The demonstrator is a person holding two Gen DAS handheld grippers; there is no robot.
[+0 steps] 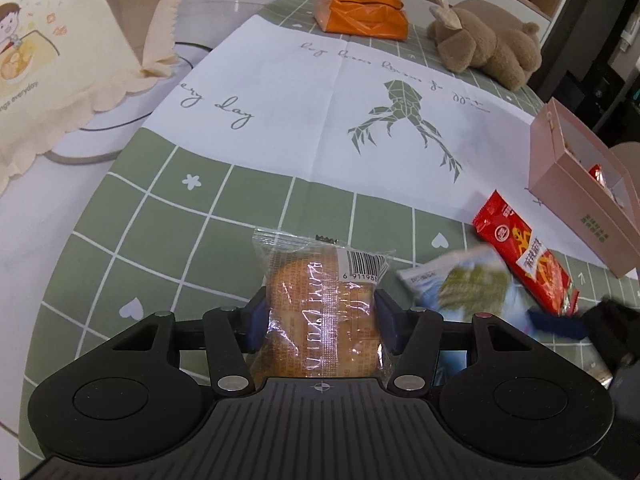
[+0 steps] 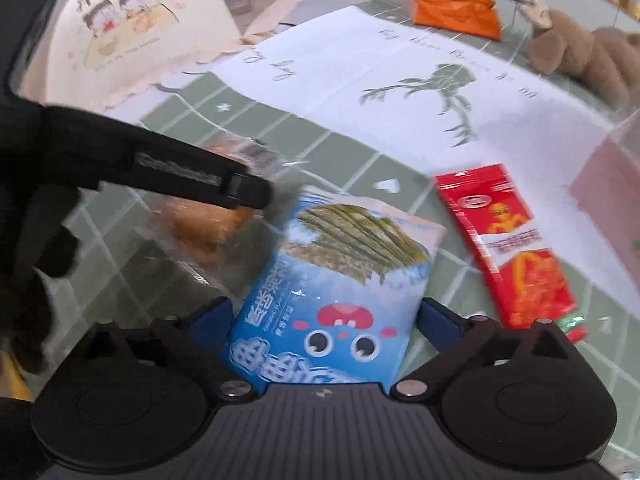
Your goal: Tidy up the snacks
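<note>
Left gripper: black frame, blue pads, closed on both sides of a clear-wrapped round golden bun with a barcode label at its top right corner; the packet sits between the pads, its far end toward the middle of the surface.

Right gripper: same build, blue pads pressed on either edge of a blue and white seaweed snack packet with a cartoon face; packet clamped, slightly tilted, picture blurred.

Red foil snack packet with yellow figure: lying flat on the surface just right of the blue packet, apart from both grippers.

Pink rectangular cardboard box, open-topped: at the right edge of the surface, beyond the red packet; a red-wrapped item shows inside.

Surface: round, covered with a green grid-pattern cloth with a white panel bearing script and an angular animal drawing.

Orange crinkled bag: far side of the surface.

Brown plush toy: far right, beside the orange bag.

Cream scallop-edged cover printed with cartoon children: far left, draped over something not visible.
</note>
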